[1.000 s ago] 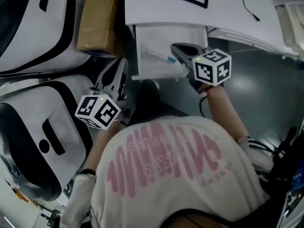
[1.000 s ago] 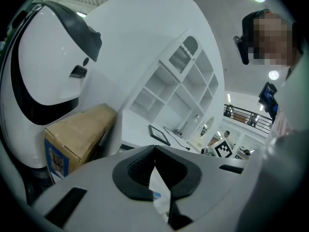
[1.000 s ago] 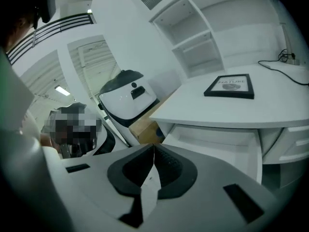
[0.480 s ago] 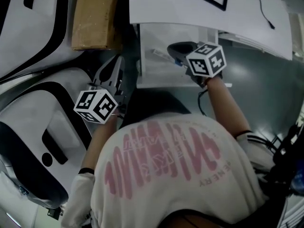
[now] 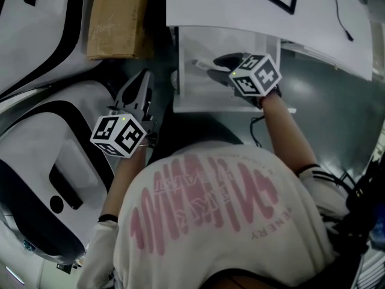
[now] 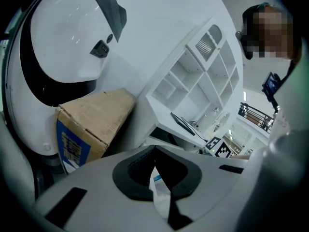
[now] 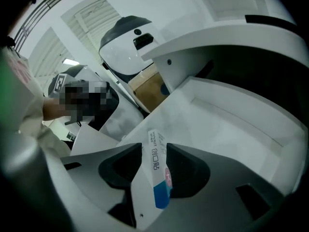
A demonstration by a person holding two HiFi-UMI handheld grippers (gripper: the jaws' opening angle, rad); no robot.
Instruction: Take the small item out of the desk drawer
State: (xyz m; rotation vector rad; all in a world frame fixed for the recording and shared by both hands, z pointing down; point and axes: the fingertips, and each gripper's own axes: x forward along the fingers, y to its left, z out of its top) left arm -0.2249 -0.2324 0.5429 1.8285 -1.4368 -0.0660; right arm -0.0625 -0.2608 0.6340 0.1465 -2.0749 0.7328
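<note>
The white desk drawer (image 5: 198, 95) stands pulled out below the desk top (image 5: 222, 8). A small white packet with a blue end (image 5: 201, 64) lies inside it. My right gripper (image 5: 216, 63) reaches into the drawer at the packet. In the right gripper view the packet (image 7: 158, 173) stands between the jaws of the right gripper (image 7: 154, 148), which are opening, with a gap at the left pad. My left gripper (image 5: 143, 77) hangs left of the drawer. In its own view the left gripper (image 6: 154, 148) has its tips together on a thin white strip with blue print (image 6: 160, 195).
A cardboard box (image 5: 117, 20) lies left of the desk. Large white and black pod shells (image 5: 42, 137) fill the left side. The person's back in a white printed shirt (image 5: 210, 215) covers the lower middle. Grey floor (image 5: 325, 119) lies right of the drawer.
The right gripper has moved a little left and deeper into the drawer, up to the packet. The left gripper has stayed about where it was.
</note>
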